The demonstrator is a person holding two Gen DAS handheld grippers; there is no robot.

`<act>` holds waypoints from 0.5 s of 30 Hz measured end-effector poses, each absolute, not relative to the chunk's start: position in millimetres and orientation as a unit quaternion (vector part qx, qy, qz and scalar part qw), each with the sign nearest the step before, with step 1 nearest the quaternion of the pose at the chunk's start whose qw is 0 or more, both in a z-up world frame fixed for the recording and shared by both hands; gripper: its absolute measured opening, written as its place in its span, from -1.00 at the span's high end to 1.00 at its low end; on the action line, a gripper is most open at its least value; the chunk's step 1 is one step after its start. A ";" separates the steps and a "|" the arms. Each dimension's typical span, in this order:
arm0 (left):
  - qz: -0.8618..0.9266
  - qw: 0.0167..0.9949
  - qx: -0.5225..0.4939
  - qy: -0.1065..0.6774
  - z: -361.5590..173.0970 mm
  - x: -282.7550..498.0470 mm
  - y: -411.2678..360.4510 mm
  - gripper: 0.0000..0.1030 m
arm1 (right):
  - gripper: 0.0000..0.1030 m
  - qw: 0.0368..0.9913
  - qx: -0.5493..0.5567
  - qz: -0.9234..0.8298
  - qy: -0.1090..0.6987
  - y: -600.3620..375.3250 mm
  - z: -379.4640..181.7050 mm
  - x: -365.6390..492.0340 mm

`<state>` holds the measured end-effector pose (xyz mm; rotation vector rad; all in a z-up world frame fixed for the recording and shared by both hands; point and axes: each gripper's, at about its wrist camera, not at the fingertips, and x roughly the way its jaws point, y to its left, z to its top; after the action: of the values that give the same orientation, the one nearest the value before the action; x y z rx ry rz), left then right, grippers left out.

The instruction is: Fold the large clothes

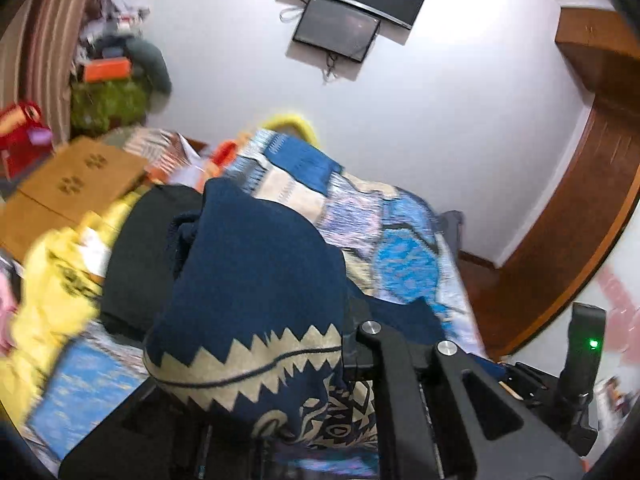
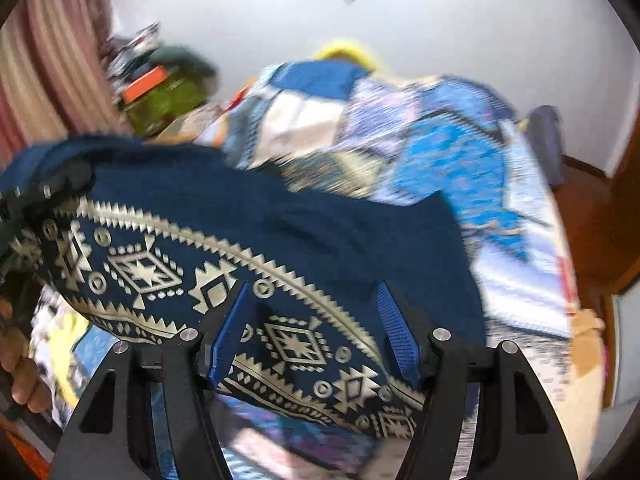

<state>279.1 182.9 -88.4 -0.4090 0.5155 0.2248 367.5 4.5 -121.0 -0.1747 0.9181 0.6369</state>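
A navy garment (image 1: 256,264) with a beige zigzag and diamond border hangs lifted above the bed. My left gripper (image 1: 348,344) is shut on its patterned edge, and the cloth drapes over the left finger and hides it. In the right wrist view the same garment (image 2: 280,220) stretches from the left gripper (image 2: 44,196) at the far left down to my right gripper (image 2: 320,340). Its blue fingers (image 2: 236,336) stand wide apart, with the patterned hem lying flat between and behind them. The pads do not press on it.
A blue patchwork bedspread (image 1: 400,256) covers the bed. Yellow clothing (image 1: 56,292), a black garment (image 1: 140,248) and a cardboard box (image 1: 80,184) crowd its left side. A striped curtain (image 1: 52,40) hangs left, a screen (image 1: 340,28) on the wall, a wooden wardrobe (image 1: 580,180) right. A hand (image 2: 24,372) shows.
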 end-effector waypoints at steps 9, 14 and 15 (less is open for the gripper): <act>0.114 0.928 -0.174 0.308 -133.8 292.3 187.4 0.82 | -0.24 0.767 -0.075 0.375 0.515 51.0 -217.2 363.3; 0.075 0.944 -0.119 0.299 -109.4 316.5 148.3 0.81 | -0.24 0.778 -0.030 0.363 0.512 -0.1 -187.9 379.6; 0.069 0.946 -0.105 0.298 -106.7 320.4 139.3 0.81 | -0.24 0.789 -0.028 0.355 0.501 -12.4 -181.1 377.9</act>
<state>320.4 139.3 -106.7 -0.2148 0.6065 0.1413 377.9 -12.4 -181.1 -0.0612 1.0784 0.7640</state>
